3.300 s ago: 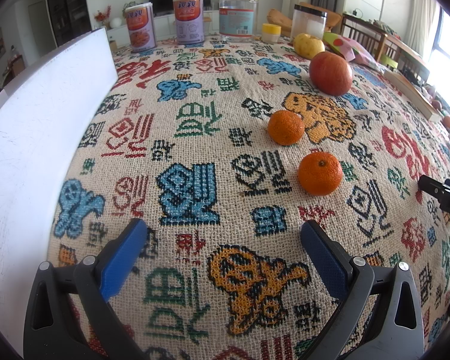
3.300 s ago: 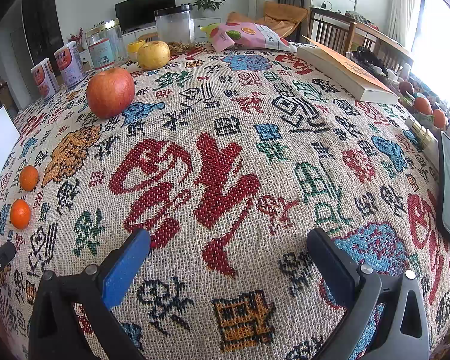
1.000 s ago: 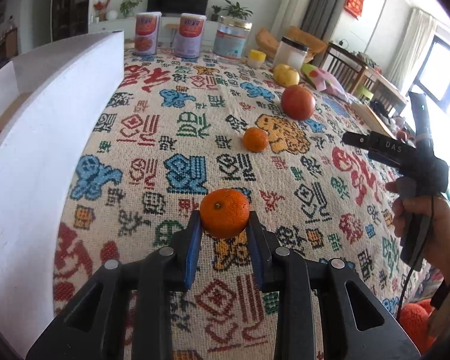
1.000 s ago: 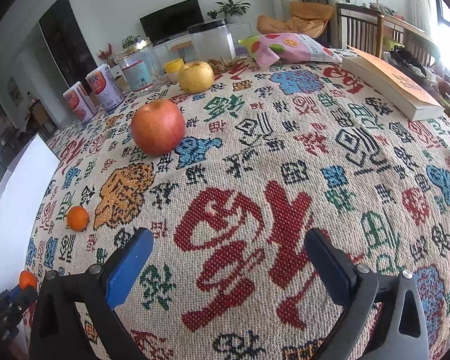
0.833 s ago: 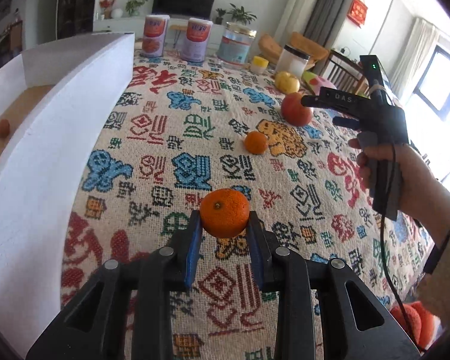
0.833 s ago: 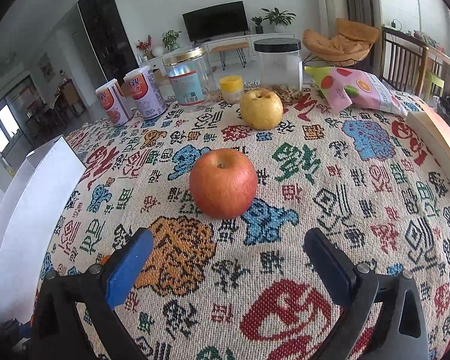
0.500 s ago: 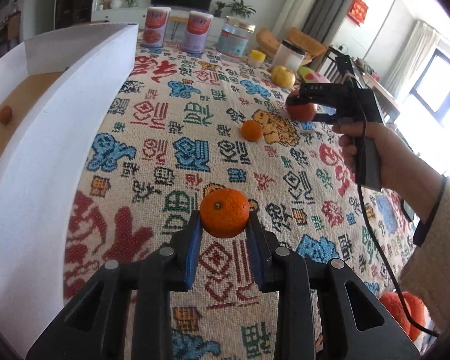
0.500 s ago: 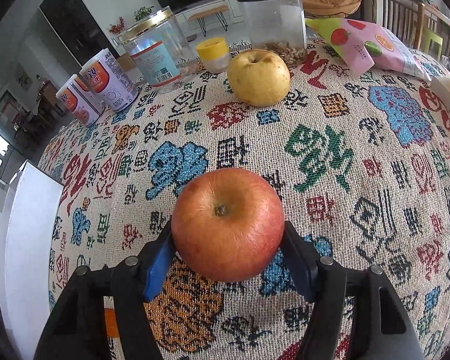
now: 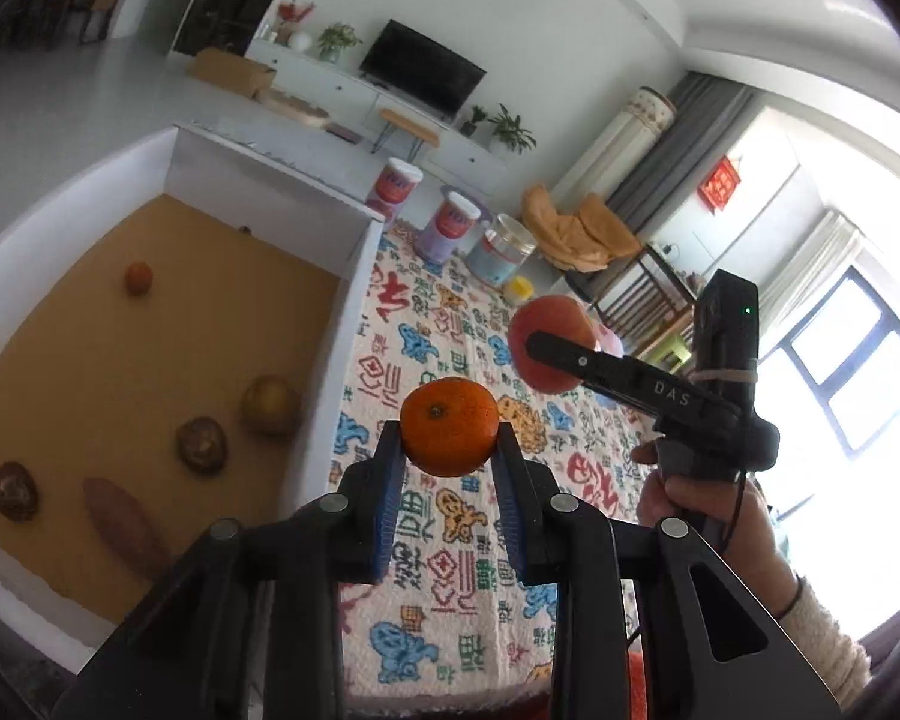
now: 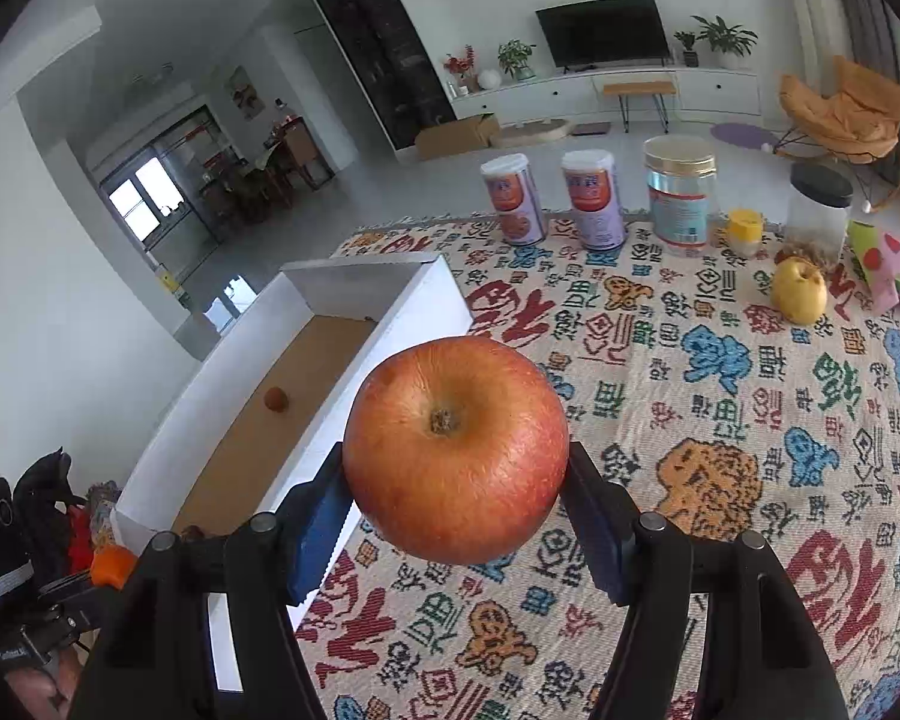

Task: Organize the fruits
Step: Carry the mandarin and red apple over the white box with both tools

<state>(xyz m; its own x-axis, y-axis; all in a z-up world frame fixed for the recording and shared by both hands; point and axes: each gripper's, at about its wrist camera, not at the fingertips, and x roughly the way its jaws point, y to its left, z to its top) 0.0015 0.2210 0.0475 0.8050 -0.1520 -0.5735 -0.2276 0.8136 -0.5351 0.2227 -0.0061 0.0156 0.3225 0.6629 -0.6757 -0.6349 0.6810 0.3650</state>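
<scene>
Two fruits are in the air at once. The left tongs (image 9: 450, 450) are clenched on a mandarin (image 9: 449, 426), which sits high at the pad tips; the box (image 9: 306, 360) lies below and to their left, with a few items already on its brown floor. To do this well, I would carry the mandarin over the white wall before lowering, then let go low over a bare patch so it cannot roll into the others. The right tongs (image 10: 456, 498) have just been closing and now grasp the apple (image 10: 455, 450) across its widest part; the box (image 10: 390, 330) is ahead and to their left. The apple looks heavier, so keep the squeeze firm, stay apart from the other tongs, and set it down rather than drop it.
</scene>
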